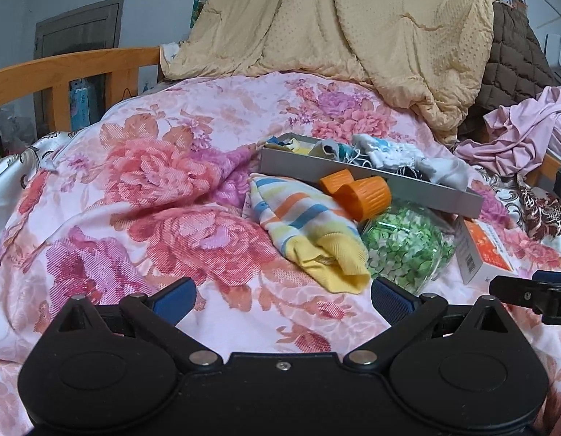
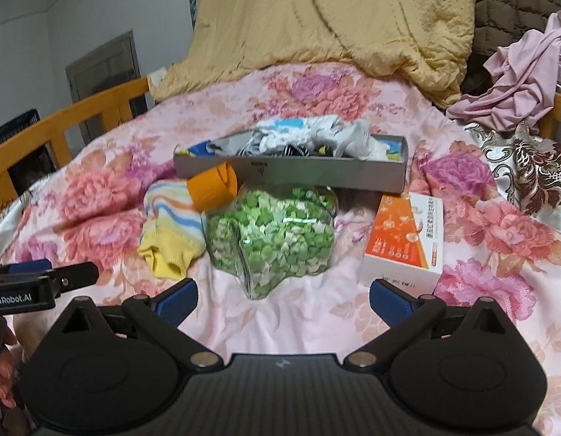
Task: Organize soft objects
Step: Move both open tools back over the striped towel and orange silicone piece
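A striped sock with a yellow cuff [image 1: 309, 232] lies on the floral bedspread, just ahead of my open, empty left gripper [image 1: 284, 299]. It also shows in the right wrist view [image 2: 171, 232], left of the jar. A grey tray [image 1: 371, 178] behind it holds several socks and small cloths [image 1: 382, 154]; the tray shows in the right wrist view [image 2: 291, 172] too. My right gripper [image 2: 284, 303] is open and empty, just short of a clear jar of green paper stars [image 2: 273, 239].
The jar [image 1: 407, 243] has an orange lid [image 1: 367, 196] and lies against the tray. An orange-and-white box [image 2: 404, 243] lies to the right. A yellow quilt [image 1: 335, 25], brown quilt and pink clothes [image 2: 516, 76] pile at the back. A wooden bed rail [image 1: 62, 72] stands left.
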The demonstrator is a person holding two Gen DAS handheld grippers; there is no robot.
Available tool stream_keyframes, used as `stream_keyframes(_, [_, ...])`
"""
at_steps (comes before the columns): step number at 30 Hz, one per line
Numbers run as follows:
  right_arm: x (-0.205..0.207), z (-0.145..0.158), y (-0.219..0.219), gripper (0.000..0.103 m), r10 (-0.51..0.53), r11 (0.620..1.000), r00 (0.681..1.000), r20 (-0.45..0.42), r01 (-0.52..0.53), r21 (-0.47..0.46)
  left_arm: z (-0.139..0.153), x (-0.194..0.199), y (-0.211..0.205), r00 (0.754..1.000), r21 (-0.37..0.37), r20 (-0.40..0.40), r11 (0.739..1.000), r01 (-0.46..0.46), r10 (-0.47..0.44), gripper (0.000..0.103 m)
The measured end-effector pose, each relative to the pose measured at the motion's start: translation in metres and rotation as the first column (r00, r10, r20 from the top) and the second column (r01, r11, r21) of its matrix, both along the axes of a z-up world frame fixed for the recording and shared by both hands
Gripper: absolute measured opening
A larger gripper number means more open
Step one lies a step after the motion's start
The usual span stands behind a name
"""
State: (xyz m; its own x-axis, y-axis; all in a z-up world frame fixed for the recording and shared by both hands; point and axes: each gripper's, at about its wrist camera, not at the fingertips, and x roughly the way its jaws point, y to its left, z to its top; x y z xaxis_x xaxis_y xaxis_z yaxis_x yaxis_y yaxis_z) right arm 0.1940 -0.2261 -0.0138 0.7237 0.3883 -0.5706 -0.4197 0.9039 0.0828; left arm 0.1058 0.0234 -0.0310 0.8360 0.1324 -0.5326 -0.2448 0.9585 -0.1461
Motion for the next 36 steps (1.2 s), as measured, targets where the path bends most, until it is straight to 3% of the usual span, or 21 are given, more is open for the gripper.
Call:
stream_keyframes(15, [0.004,-0.007,0.011,0.103,0.031,0.999,0.999,-0.017,-0.032,-0.043,-0.007,0.012,0.006,1.0,-0.006,-0.002,1.0,0.023,-0.023,0.102])
stream_keyframes(26, [0.011,-0.01,0.022,0.103,0.058,0.996,0.998,-0.008,-0.059,-0.071,-0.012,0.029,0.02,0.999,-0.05,-0.019,0.998,0.041,-0.042,0.102])
stream_keyframes(36, [0.027,-0.005,0.022,0.103,0.04,0.999,0.998,0.05,-0.038,-0.038,-0.012,0.053,0.024,0.995,-0.07,-0.014,0.993,0.099,-0.1,0.102])
